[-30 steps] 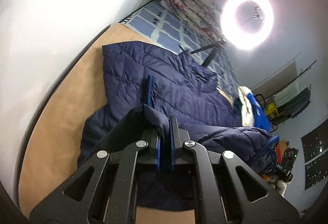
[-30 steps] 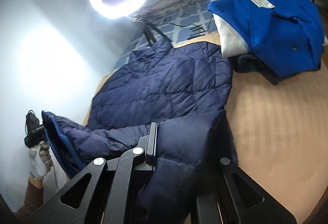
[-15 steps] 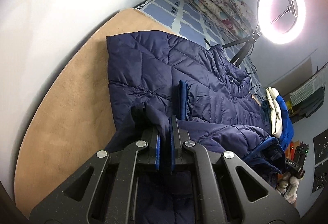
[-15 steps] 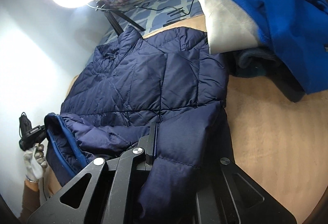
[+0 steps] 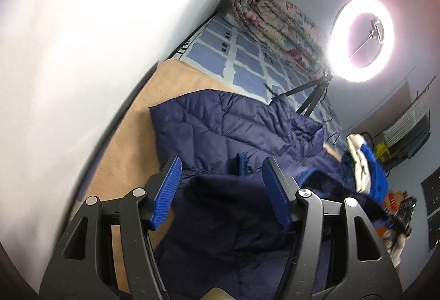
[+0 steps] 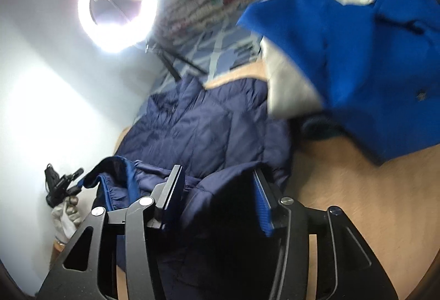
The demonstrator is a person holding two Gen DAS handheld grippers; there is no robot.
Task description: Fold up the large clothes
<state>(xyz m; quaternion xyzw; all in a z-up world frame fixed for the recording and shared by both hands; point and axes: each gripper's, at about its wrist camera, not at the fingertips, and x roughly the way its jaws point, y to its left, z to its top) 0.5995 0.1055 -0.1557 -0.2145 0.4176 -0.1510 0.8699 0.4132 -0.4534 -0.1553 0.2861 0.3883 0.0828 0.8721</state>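
Observation:
A navy quilted puffer jacket [image 5: 233, 127] lies on the tan table [image 5: 129, 149], its lower part folded up over the body. My left gripper [image 5: 221, 171] is open, its jaws spread over the folded hem, gripping nothing. In the right wrist view the same jacket [image 6: 209, 129] lies ahead. My right gripper [image 6: 217, 179] is open too, jaws either side of the folded edge, with the fabric loose between them.
A blue and white garment pile [image 6: 352, 58] sits on the table at the right; it also shows in the left wrist view [image 5: 365, 168]. A ring light [image 5: 361, 39] on a tripod stands behind. A rolled floral quilt [image 5: 275, 22] lies on a blue checked bed.
Both grippers were shut on the jacket's hem and have opened, letting the folded edge drop onto the jacket body. Both have drawn back a little.

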